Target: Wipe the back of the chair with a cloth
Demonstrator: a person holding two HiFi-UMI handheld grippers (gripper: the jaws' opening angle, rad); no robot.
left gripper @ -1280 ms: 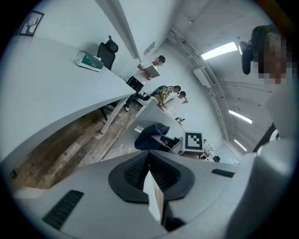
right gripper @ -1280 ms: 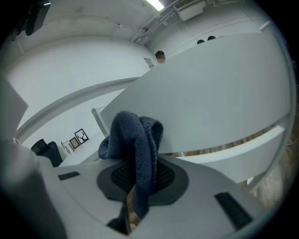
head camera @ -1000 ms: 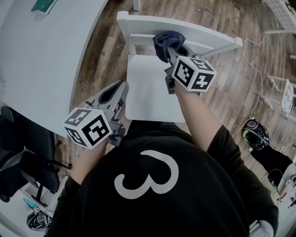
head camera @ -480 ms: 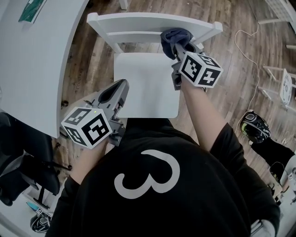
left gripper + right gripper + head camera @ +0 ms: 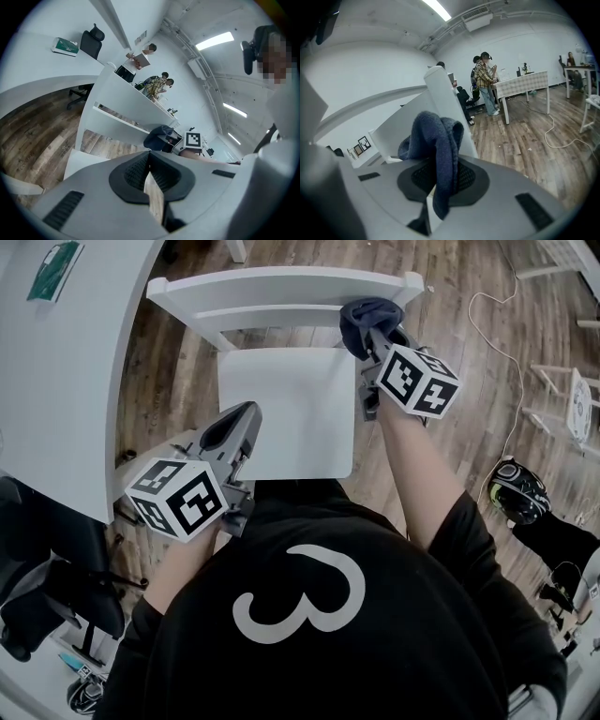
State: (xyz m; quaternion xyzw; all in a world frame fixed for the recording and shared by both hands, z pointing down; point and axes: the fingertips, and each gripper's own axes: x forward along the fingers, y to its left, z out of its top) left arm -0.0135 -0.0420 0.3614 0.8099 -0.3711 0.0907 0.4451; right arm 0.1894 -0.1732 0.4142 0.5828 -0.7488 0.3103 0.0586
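Note:
A white wooden chair stands in front of me in the head view, its backrest [image 5: 272, 282] across the top and its seat [image 5: 281, 409] below. My right gripper [image 5: 373, 332] is shut on a dark blue cloth [image 5: 364, 313], which is pressed against the backrest near its right end. In the right gripper view the cloth [image 5: 436, 140] hangs folded between the jaws beside the backrest [image 5: 447, 105]. My left gripper [image 5: 246, 420] hovers by the seat's front left corner, shut and holding nothing. The left gripper view shows the cloth [image 5: 157, 138] against the backrest [image 5: 122, 105].
A curved white desk [image 5: 66, 362] with a green box [image 5: 52, 259] runs along the left, with a black office chair [image 5: 47, 587] below it. A white cable [image 5: 497, 352], a helmet [image 5: 516, 495] and a white rack [image 5: 574, 418] lie right on the wooden floor. People stand by a table [image 5: 525, 79] far off.
My right gripper has slid the cloth rightward along the backrest, from near its middle to its right end. The left gripper has stayed where it was.

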